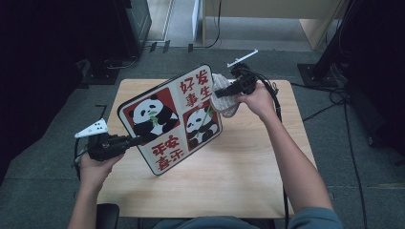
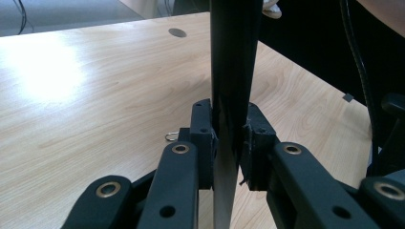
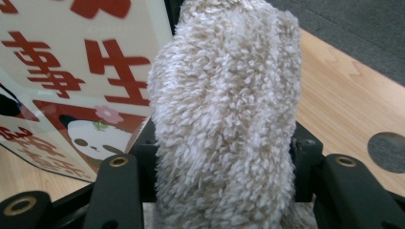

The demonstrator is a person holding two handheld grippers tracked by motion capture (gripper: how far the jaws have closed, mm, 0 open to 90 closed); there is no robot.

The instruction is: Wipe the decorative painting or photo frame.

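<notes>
Table [image 1: 248, 162]: light wood, round hole [image 3: 388, 151] near its far right corner.
Panda board [image 1: 169, 119]: held tilted above table centre, w/ red characters and two pandas; covers the tabletop behind it.
Fluffy cloth [image 1: 223, 98]: beige, touching board's upper right edge.
Left gripper [image 1: 136, 141]: jaws clamped on board's lower left edge.
Right gripper [image 1: 228, 90]: jaws tight on the cloth.
Small metal ring [image 2: 171, 137]: on table, just beside left jaws.
</notes>
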